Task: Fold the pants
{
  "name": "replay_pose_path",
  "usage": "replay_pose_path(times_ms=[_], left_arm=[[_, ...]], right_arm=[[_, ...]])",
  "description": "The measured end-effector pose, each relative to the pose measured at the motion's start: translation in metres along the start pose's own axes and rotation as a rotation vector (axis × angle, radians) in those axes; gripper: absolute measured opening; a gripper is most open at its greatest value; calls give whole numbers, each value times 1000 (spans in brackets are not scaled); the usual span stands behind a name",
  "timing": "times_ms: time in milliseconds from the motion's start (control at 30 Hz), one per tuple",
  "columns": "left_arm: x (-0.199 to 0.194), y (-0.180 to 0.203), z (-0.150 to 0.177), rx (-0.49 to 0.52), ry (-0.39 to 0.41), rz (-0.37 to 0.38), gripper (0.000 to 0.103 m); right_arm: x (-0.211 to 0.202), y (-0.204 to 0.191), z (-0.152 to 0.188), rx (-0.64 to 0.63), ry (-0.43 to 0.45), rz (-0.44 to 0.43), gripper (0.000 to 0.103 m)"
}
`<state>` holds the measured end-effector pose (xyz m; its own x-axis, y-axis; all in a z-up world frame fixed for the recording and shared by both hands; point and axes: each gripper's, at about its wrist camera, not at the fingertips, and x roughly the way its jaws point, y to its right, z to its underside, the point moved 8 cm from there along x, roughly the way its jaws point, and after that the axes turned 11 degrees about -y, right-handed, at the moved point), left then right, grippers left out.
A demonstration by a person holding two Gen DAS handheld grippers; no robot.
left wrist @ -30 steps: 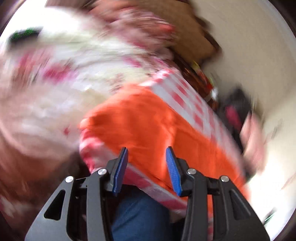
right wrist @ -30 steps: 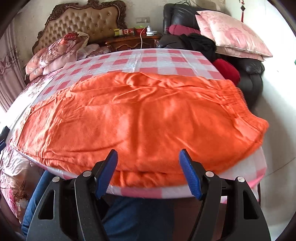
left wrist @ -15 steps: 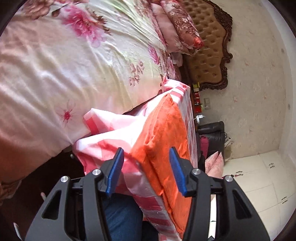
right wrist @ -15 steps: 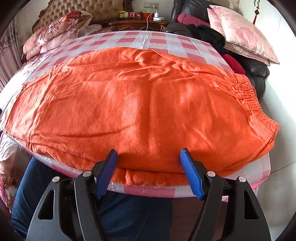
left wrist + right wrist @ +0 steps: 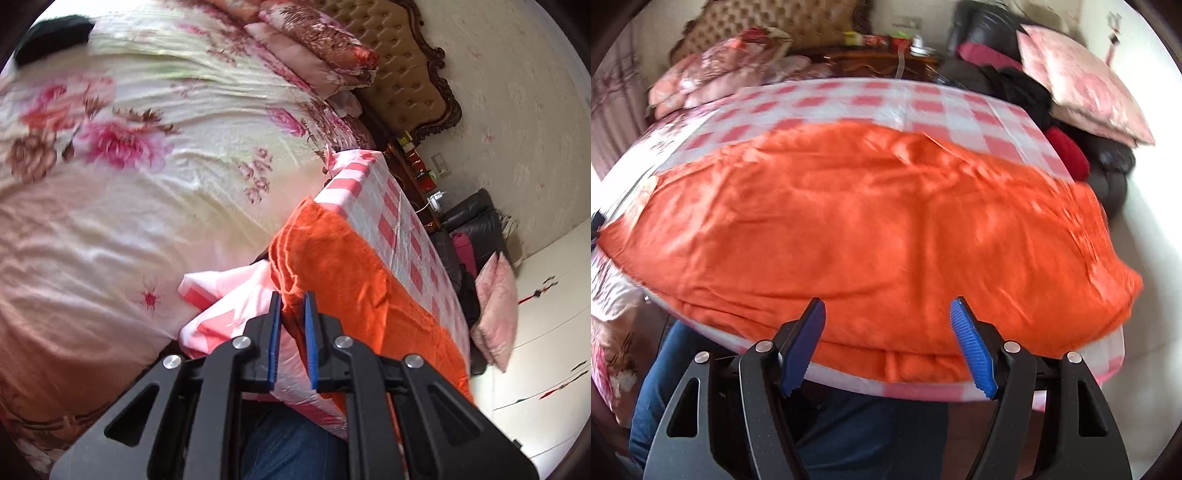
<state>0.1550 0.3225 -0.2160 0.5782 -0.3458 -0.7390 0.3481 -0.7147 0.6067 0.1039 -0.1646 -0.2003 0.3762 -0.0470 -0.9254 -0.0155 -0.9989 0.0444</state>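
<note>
Orange pants lie spread lengthwise on a table with a pink-and-white checked cloth. In the left wrist view the leg end of the pants hangs over the table's corner. My left gripper is at that end, its jaws closing, with a fold of the orange hem pinched between the blue pads. My right gripper hovers open over the near long edge of the pants, around their middle, with nothing between its fingers. The waistband end lies to the right.
A bed with a floral sheet and pillows adjoins the table's left side. A black sofa with a pink cushion stands at the right, a nightstand behind. The person's jeans-clad legs are at the near edge.
My left gripper has come in on the pants' leg end and its jaws have narrowed onto the hem. The right gripper shifted slightly along the near edge and stays open.
</note>
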Motion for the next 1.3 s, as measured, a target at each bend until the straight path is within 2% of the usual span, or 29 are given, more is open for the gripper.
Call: replay_pose_path(times_ms=[100,167,300,333,433,467,533,600,667,767,833,967,1167,1300], left_arm=[[-9,25,-6,51,16,-86,11],[-15,54,-11,123,26,-164,11],[-15,149,-4,405,64,-311,11],[-8,183,5,506,72,-344,11],[24,265,53,774,81,-393,11],[40,293,82,888,82,-401,11],[69,330,145,1090,78,-392,11],[97,344,210,1257,75,-377,11],[131,334,269,1362,38,-364,11],[157,315,302,1403,24,-389,11],[159,309,303,1377,35,-379,11],[145,313,296,1346,104,-334,11],[135,315,287,1301,154,-305,11],[127,319,285,1284,173,-286,11]], right_arm=[[9,-12,-4,-22,-21,-31,70],[30,-18,1,-43,-100,-43,70],[30,-17,7,-18,-89,-73,72],[28,-15,7,-7,-82,-88,72],[15,3,8,75,-53,-154,72],[12,9,8,101,-46,-176,72],[4,23,9,168,-37,-278,72],[0,31,8,220,-35,-370,72],[-2,43,6,263,-33,-423,72],[-3,51,1,293,-37,-494,72],[-5,49,-7,297,-40,-546,72],[-2,30,-35,310,-96,-686,72],[13,-36,-78,200,-228,-760,72],[43,-70,-106,142,-321,-718,72]])
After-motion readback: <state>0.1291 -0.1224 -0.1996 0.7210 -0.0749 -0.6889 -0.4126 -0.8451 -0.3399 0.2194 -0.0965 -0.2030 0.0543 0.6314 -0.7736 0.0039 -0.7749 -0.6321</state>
